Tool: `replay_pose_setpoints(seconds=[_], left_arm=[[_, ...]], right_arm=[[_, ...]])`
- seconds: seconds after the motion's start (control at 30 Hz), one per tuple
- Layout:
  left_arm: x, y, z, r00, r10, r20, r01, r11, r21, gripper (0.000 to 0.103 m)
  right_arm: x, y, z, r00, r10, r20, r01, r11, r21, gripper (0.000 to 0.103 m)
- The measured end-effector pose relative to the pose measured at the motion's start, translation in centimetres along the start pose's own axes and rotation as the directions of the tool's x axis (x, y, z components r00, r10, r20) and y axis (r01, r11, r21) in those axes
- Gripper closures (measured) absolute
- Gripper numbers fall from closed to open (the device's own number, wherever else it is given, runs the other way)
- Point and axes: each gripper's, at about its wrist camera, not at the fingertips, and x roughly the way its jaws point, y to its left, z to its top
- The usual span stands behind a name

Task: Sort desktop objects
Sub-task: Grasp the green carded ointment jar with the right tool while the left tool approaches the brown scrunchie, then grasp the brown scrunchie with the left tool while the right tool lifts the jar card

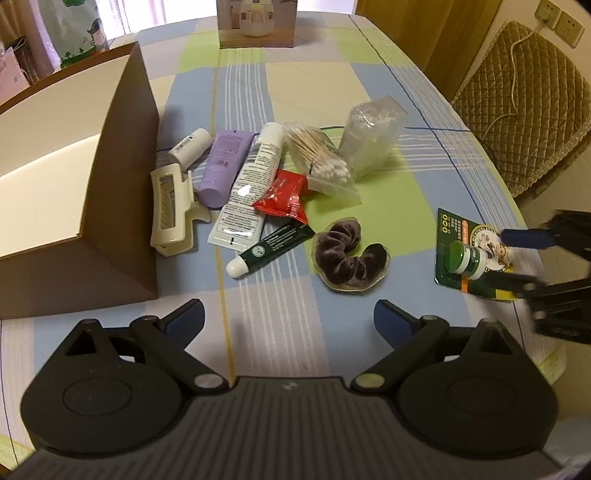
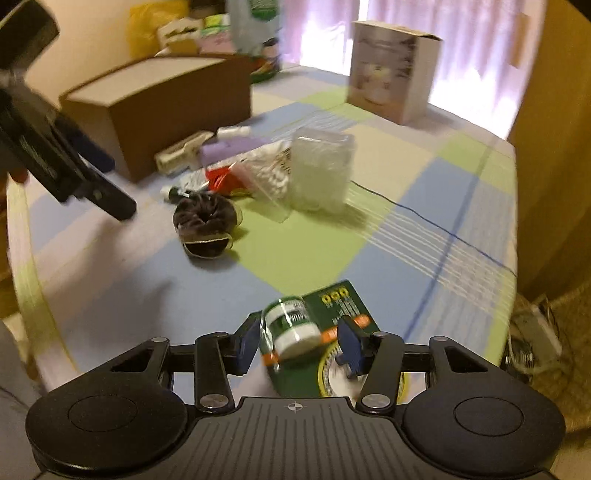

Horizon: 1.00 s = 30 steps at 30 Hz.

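Tabletop point(image 1: 369, 92): covered by a checked cloth in blue, green and cream.
Brown box point(image 1: 122, 206): open-topped, pale inside, at the left of the tabletop in the left wrist view.
Hair claw point(image 1: 171, 210): cream, lying just beside the brown box wall.
Small white bottle point(image 1: 190, 146): on its side, near the box, beyond the hair claw.
Lilac tube point(image 1: 221, 162): cap toward the camera, between the small white bottle and the long white tube.
Long white tube point(image 1: 247, 184): printed label, lying alongside the lilac tube.
Red sachet point(image 1: 284, 195): resting partly on the long white tube.
Green tube point(image 1: 269, 245): white cap, lying near the red sachet, toward the camera.
Cotton swab bag point(image 1: 321, 158): clear, wooden sticks inside.
Clear packet point(image 1: 369, 136): white contents, just right of the cotton swab bag.
Dark scrunchie point(image 1: 347, 254): in a clear wrapper, right of the green tube.
Green blister card point(image 1: 469, 251): holds a small green-and-white jar; lies near the right edge of the tabletop, well apart from the pile.
Printed carton point(image 1: 256, 22): upright at the far end.
Left hand-held gripper point(image 1: 289, 317): jaws wide apart, nothing between them, above bare cloth.
Right hand-held gripper point(image 2: 297, 341): jaws about half apart, straddling the jar on the green blister card; motion blur hides whether the pads touch it.
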Motion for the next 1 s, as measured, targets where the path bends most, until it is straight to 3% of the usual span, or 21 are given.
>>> replay_pose_setpoints(seconds=[0.03, 0.07, 0.1, 0.23, 0.37, 0.47, 0.63, 0.73, 0.9, 1.0], left_arm=[[0.0, 0.1, -0.1, 1.000, 0.002, -0.001, -0.002, 1.000, -0.004, 0.007], [0.0, 0.2, -0.1, 1.000, 0.003, -0.002, -0.003, 1.000, -0.008, 0.007], [0.0, 0.4, -0.2, 1.000, 0.004, -0.004, -0.004, 1.000, -0.012, 0.007], [0.4, 0.4, -0.5, 1.000, -0.012, -0.017, 0.012, 1.000, -0.017, 0.007], [1.1, -0.3, -0.2, 0.997, -0.072, -0.015, 0.072, 0.997, -0.018, 0.009], [1.8, -1.0, 0.3, 0.994, -0.108, 0.001, 0.108, 0.994, -0.015, 0.009], [4.1, -2.4, 1.7, 0.995, -0.097, 0.037, 0.097, 0.995, 0.009, 0.015], [5.6, -3.0, 2.3, 0.995, -0.086, 0.042, 0.085, 0.996, 0.024, 0.027], [7.2, -3.5, 2.3, 0.992, -0.103, 0.066, 0.101, 0.994, 0.034, 0.061], [7.0, -3.6, 2.1, 0.992, -0.105, 0.065, 0.101, 0.993, 0.052, 0.075]], right_arm=[[0.6, 0.1, 0.1, 1.000, 0.004, -0.003, -0.004, 1.000, -0.013, 0.049], [1.1, 0.0, 0.2, 1.000, 0.012, -0.014, -0.012, 1.000, -0.020, 0.062], [1.4, 0.0, 0.0, 1.000, 0.018, -0.022, -0.019, 1.000, -0.024, 0.067], [1.7, -0.4, -0.7, 0.998, 0.019, -0.057, -0.020, 1.000, -0.010, 0.068], [0.4, -1.3, -2.1, 0.994, -0.013, -0.112, 0.019, 0.998, 0.055, 0.068], [-0.7, -1.6, -3.3, 0.994, -0.018, -0.112, 0.030, 0.995, 0.099, 0.067], [-1.1, -2.0, -3.9, 0.995, -0.020, -0.097, 0.036, 0.985, 0.169, 0.067], [-1.0, -1.9, -4.2, 0.994, -0.026, -0.104, 0.043, 0.986, 0.161, 0.067], [-0.9, -1.7, -4.3, 0.996, -0.035, -0.080, 0.048, 0.987, 0.155, 0.067], [-0.8, -1.3, -4.0, 0.995, -0.052, -0.091, 0.063, 0.990, 0.126, 0.068]])
